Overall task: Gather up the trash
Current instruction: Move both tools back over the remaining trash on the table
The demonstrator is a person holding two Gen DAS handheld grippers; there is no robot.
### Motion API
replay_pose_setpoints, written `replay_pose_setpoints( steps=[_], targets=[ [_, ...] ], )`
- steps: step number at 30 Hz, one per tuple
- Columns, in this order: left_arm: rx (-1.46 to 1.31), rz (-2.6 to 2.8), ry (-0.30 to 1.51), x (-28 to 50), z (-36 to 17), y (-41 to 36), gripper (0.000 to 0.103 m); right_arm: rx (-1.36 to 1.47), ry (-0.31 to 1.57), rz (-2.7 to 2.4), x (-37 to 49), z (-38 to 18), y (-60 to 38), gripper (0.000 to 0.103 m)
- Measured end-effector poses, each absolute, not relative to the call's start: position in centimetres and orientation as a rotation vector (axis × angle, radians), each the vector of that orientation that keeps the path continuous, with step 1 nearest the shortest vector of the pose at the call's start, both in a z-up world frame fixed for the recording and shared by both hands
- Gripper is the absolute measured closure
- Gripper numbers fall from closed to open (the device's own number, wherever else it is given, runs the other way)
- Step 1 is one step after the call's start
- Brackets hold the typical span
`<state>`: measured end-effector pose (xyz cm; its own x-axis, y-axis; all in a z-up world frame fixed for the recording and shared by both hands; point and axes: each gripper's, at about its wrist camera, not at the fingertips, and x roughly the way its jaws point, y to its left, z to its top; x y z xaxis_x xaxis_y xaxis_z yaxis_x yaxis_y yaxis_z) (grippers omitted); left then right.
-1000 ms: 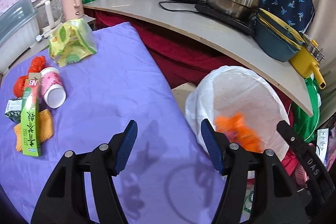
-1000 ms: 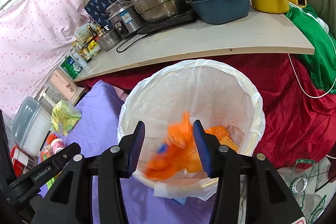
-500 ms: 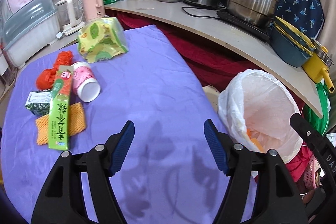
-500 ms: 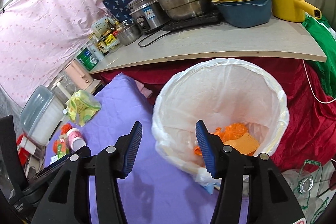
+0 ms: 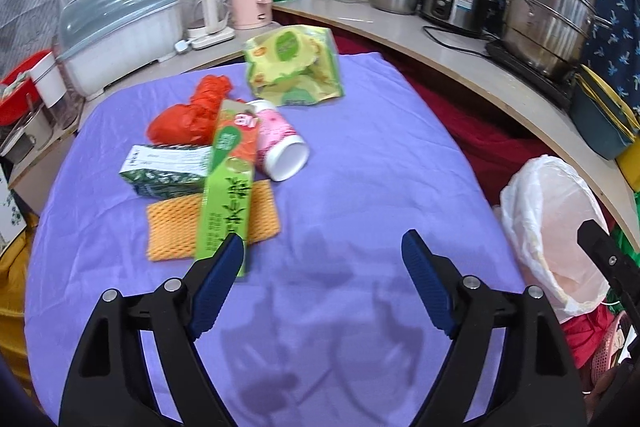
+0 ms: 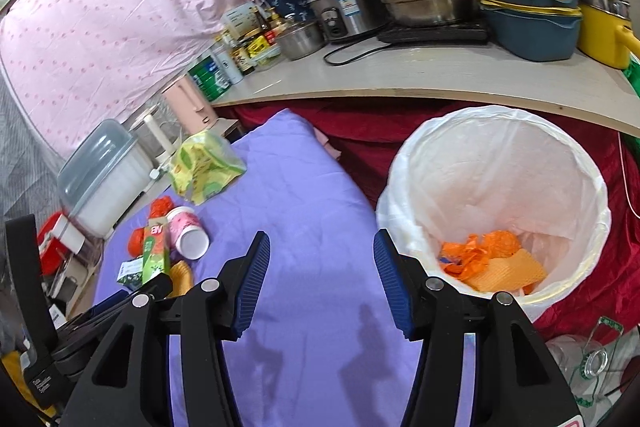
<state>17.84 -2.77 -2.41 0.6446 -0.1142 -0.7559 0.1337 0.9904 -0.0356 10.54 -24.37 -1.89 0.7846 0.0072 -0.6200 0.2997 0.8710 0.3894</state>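
Left gripper [image 5: 322, 247] spread wide and empty above the purple-covered table [image 5: 360, 155], tall green carton [image 5: 228, 199] just ahead of its left finger, lying over an orange mesh pad [image 5: 264, 215]. Beside the carton, toward the table's far left: pink cup [image 5: 278, 143] on its side, dark green box [image 5: 168, 171], red bag [image 5: 188, 115], yellow-green packet [image 5: 294, 69] near the far edge. Right gripper [image 6: 320, 251] likewise open, holding nothing, over the table's right edge. Lined trash bin [image 6: 496, 131] just right of it, orange scraps [image 6: 484, 255] at the bottom.
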Motion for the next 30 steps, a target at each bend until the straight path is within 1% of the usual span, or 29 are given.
replay_pose_setpoints(
  steps=[3,4,5,8,19,25,30],
  targets=[
    [0.018,-0.1,0.859,18.2,-2.6,-0.9,0.024,0.489,0.664,-0.144,11.1,-1.9,-23.1,0.05],
    [0.013,-0.087,0.86,18.3,-2.7,-0.3,0.02,0.486,0.666,-0.137,11.4,-1.9,-22.7,0.05],
    [0.007,-0.077,0.858,18.4,-2.7,0.2,0.019,0.483,0.669,-0.132,11.6,-1.9,-22.3,0.05],
    [-0.003,-0.049,0.865,18.8,-3.1,1.8,0.018,0.472,0.681,-0.113,12.2,-2.0,-21.0,0.05],
    [-0.035,0.009,0.924,20.3,-5.5,5.6,0.017,0.452,0.723,-0.063,14.6,-3.2,-17.7,0.05],
    [-0.083,-0.016,0.966,21.3,-6.8,6.3,0.016,0.441,0.752,-0.047,15.8,-4.2,-16.7,0.05],
    [-0.066,-0.017,0.986,22.4,-7.9,5.7,0.016,0.45,0.765,-0.049,16.6,-4.9,-16.6,0.05]
  ],
)
